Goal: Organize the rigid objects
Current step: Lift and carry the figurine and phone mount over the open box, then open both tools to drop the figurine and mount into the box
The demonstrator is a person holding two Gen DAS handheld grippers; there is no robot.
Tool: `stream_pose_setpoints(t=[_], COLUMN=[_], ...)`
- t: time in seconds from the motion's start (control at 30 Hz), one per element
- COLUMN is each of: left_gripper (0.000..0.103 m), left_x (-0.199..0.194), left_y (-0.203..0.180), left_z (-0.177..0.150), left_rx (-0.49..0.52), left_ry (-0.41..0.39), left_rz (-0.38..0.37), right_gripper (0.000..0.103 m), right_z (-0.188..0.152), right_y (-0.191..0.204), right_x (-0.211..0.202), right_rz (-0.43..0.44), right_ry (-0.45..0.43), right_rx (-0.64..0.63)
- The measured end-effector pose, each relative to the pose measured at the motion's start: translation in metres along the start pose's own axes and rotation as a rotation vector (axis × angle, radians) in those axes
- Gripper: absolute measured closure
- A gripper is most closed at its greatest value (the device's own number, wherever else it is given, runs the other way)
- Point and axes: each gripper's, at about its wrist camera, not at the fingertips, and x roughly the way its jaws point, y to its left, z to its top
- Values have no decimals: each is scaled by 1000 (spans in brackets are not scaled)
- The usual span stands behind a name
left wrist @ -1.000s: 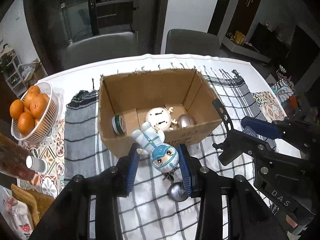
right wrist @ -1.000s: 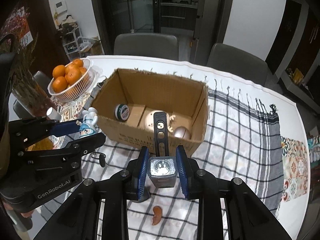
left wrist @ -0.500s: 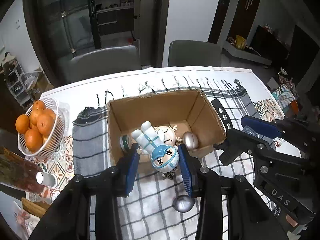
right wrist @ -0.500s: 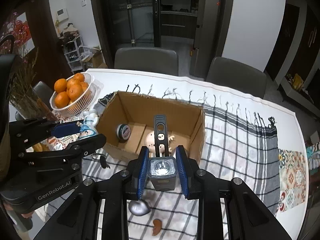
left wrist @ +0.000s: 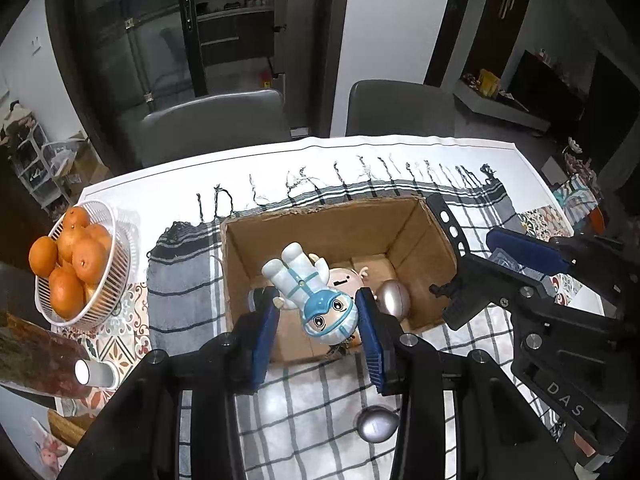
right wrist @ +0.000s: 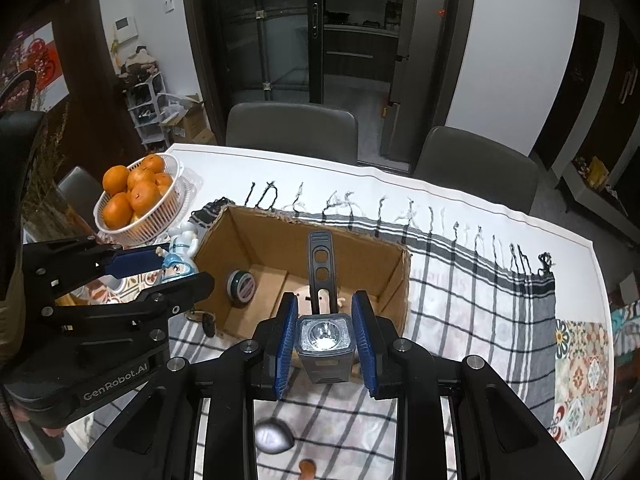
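Observation:
My left gripper (left wrist: pixel 316 320) is shut on a white and blue toy figure (left wrist: pixel 308 292), held head-down above the near wall of the open cardboard box (left wrist: pixel 340 216). My right gripper (right wrist: pixel 325 336) is shut on a grey flashlight (right wrist: pixel 325 340) with a black strap handle (right wrist: pixel 320 264), held above the box's near edge (right wrist: pixel 392 304). In the box lie a round cream doll (left wrist: pixel 346 278), a silver egg (left wrist: pixel 394 298) and a green tape roll (right wrist: pixel 241 286). The left gripper with the figure (right wrist: pixel 180 260) shows at left in the right wrist view.
A white basket of oranges (left wrist: pixel 104 264) stands left of the box on the checked cloth (right wrist: pixel 480 280). A silver egg shape (left wrist: pixel 376 424) and a small brown piece (right wrist: pixel 307 467) lie on the cloth near me. Two grey chairs (right wrist: pixel 292 128) stand behind the table.
Both grippers have risen and drawn back from the box while keeping their hold; the box looks smaller and farther. The silver egg on the cloth has come into the right wrist view.

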Motion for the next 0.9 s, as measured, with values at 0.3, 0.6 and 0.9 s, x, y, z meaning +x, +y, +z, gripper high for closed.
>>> stream_pose_setpoints(t=[0.3, 0.6, 0.9], left_gripper=[64, 64, 63], left_x=[33, 70, 100], left_y=[10, 13, 14], left_z=[12, 15, 2], left_rx=[-10, -23, -11], left_ry=[39, 99, 166], left_rz=[11, 28, 51], right_gripper=[74, 74, 74], right_z=[8, 10, -2], right_y=[-6, -19, -27], right_x=[35, 72, 106], right_rz=[10, 6, 11], right_ry=[50, 110, 185], right_rx=[14, 42, 60])
